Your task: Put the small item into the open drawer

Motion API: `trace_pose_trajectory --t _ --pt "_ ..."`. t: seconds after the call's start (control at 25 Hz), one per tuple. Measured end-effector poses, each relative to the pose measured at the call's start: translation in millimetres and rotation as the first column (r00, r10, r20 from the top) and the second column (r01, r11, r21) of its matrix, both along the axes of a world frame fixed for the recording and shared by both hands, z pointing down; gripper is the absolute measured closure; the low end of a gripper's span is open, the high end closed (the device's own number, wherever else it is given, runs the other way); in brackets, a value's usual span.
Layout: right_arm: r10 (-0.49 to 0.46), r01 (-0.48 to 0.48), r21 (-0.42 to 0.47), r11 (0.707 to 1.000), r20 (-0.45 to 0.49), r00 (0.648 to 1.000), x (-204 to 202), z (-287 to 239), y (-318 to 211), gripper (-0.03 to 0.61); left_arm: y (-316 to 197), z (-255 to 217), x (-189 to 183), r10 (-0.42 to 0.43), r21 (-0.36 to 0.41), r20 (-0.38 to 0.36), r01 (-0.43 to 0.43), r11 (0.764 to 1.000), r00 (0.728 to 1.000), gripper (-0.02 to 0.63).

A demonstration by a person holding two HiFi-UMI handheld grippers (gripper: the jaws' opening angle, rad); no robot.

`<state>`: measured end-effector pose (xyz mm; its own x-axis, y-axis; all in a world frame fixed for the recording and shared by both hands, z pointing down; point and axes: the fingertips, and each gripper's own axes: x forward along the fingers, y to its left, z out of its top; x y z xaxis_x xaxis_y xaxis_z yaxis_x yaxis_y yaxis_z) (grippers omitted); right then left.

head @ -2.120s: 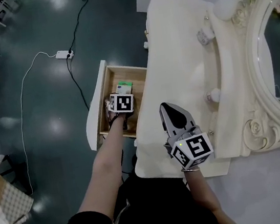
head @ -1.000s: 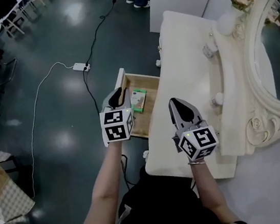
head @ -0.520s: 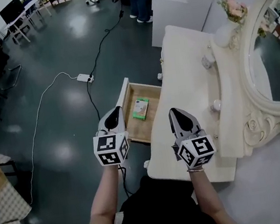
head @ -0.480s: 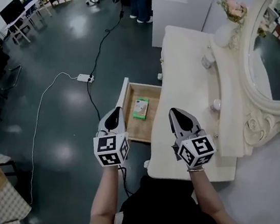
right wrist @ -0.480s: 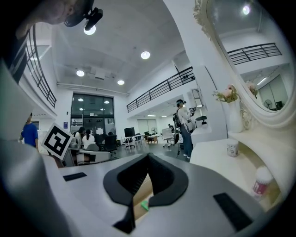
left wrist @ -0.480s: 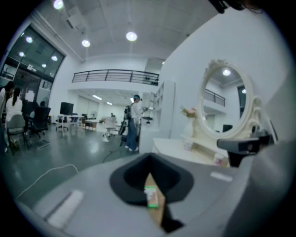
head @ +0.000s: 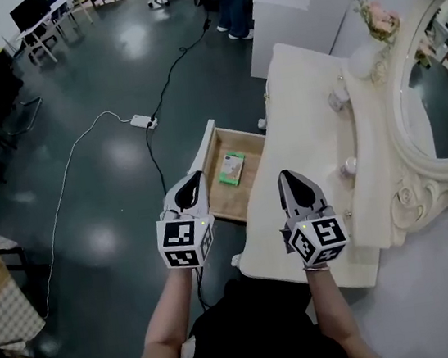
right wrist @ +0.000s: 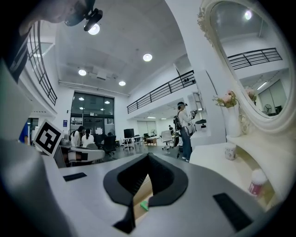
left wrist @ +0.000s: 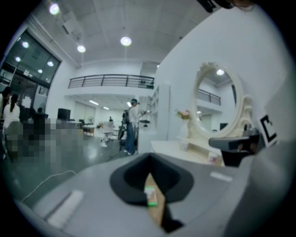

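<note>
Left gripper pulled back out of open drawer, jaws together, empty. Small item lies inside drawer. Right gripper jaws together, above counter edge.

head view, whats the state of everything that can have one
drawer, open, pulled out of the dressing table
small item, lying inside the drawer
left hand-held gripper, shut, empty
right hand-held gripper, shut, empty
</note>
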<state>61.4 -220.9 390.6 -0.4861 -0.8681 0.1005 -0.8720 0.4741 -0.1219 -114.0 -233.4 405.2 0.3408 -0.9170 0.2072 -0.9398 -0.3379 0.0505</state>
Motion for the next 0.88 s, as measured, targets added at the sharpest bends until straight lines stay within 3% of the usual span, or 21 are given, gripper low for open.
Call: trace_pose_trajectory --t 0.88 --pt "0.000 0.000 0.006 1.000 0.004 1.000 -0.1 3.6 -8.4 0.583 -14.6 9.2 3.2 -0.005 -0.010 0.015 0.005 1.000 1.000 0.606"
